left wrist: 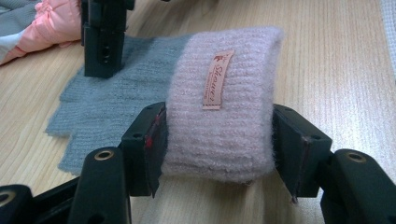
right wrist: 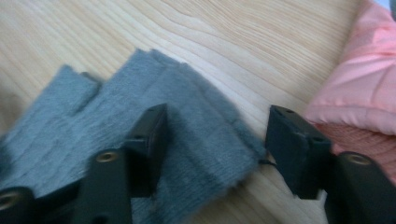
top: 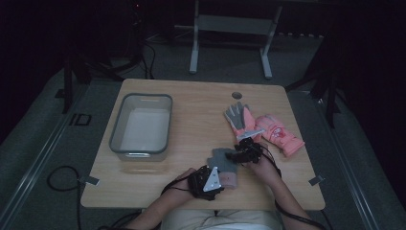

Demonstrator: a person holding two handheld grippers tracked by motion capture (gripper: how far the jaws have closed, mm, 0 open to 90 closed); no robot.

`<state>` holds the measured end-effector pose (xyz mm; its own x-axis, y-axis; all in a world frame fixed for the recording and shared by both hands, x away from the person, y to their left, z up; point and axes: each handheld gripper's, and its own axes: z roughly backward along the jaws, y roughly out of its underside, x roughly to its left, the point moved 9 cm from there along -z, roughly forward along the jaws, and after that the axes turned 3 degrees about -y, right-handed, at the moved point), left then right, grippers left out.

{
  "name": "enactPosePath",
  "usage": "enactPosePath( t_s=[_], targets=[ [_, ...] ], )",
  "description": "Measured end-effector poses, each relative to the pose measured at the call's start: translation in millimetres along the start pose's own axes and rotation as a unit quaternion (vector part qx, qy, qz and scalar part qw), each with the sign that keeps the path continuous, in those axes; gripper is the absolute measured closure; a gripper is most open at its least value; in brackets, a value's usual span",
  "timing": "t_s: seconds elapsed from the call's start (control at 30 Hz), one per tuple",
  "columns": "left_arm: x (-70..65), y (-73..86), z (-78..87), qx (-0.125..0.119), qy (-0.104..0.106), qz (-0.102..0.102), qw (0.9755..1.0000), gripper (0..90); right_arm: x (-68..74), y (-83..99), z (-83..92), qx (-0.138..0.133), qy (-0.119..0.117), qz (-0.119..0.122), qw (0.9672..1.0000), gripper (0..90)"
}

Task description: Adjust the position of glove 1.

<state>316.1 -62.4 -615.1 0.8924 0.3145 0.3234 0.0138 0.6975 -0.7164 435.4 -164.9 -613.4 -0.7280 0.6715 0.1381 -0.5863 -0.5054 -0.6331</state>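
Between the left tool's [left wrist: 218,154] clamped jaws sits the knit glove's pink cuff [left wrist: 223,102].

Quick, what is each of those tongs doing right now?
Left tongs: closed on the pink cuff of the grey glove.
Right tongs: open, straddling the glove's finger end, not gripping it.

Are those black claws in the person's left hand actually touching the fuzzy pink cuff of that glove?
Touching. In the left gripper view, the left gripper has one pad against each side of the pink cuff, and no gap shows on either side.
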Motion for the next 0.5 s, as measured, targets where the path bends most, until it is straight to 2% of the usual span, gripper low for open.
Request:
enactPosePath(
  t_s=[0.03, 0.07, 0.17, 0.2, 0.23, 0.33, 0.4, 0.5],
  targets=[
    [-0.1, 0.0, -0.3, 0.001, -0.001, -0.002, 1.0000, 39.5, -0.6, 0.3, -0.7, -0.001, -0.007, -0.007, 0.9999, 39.0],
    [0.1, 0.1, -0.8, 0.003, -0.002, -0.004, 1.0000, 40.0, -0.5, 0.6, -0.5, -0.003, -0.011, -0.005, 0.9999, 42.5],
    [0.7, -0.3, -2.3, 0.007, -0.004, -0.009, 0.9999, 43.0, 4.7, 1.0, 0.4, -0.005, -0.032, -0.015, 0.9994, 59.2],
    [0.9, -1.2, -2.0, 0.006, -0.004, -0.010, 0.9999, 45.2, 7.2, 1.2, 0.4, -0.004, -0.039, -0.021, 0.9990, 66.1],
    [1.3, -2.5, -1.0, 0.005, -0.003, -0.010, 0.9999, 49.5, 9.3, 1.5, 0.4, -0.003, -0.047, -0.031, 0.9984, 68.7],
    [3.6, -7.7, 3.2, 0.007, -0.007, -0.012, 0.9999, 65.8, 11.0, 1.2, 1.0, -0.004, -0.053, -0.038, 0.9979, 72.2],
    [4.1, -9.2, 4.2, 0.012, -0.006, -0.011, 0.9998, 68.5, 11.7, 0.8, 2.0, -0.002, -0.055, -0.041, 0.9976, 73.6],
    [7.6, -10.5, 6.8, 0.017, 0.001, 0.002, 0.9999, 69.9, 14.1, -1.1, 4.4, -0.003, -0.055, -0.040, 0.9977, 74.7]
  ],
)
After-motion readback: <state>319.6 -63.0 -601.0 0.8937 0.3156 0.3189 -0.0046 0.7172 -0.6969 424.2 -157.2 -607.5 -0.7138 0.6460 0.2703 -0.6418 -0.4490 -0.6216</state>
